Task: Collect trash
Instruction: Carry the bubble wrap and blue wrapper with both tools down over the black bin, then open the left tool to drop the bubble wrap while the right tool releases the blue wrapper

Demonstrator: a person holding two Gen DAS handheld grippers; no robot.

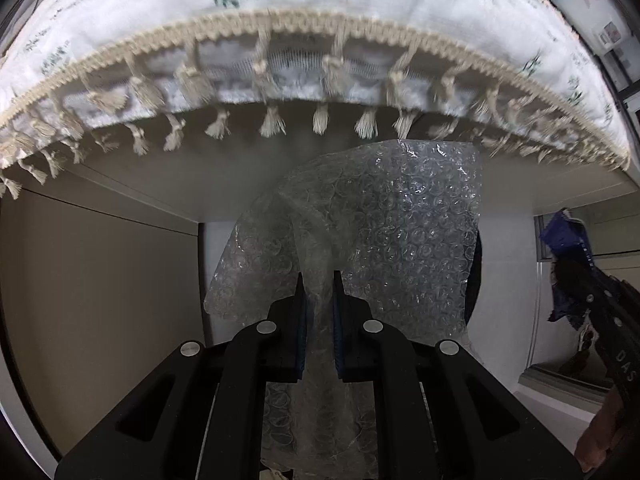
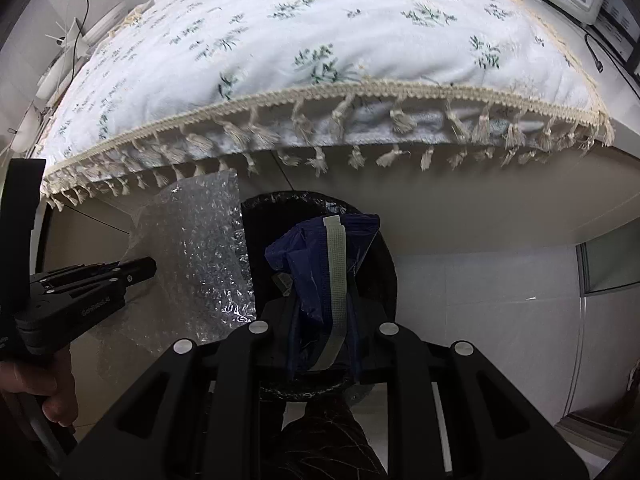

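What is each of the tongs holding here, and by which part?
Left tongs pinch the bubble wrap sheet at a gathered fold near its lower middle. Right tongs clamp the dark blue wrapper by its lower end.

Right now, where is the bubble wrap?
The bubble wrap hangs pinched in the left tool, below the tasselled tablecloth, beside the black bin in the right wrist view.

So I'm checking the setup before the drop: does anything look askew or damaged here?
Nothing looks damaged. The left claw pinches a crumpled sheet of bubble wrap, the right claw a blue wrapper, both over the black bin below the tablecloth edge.
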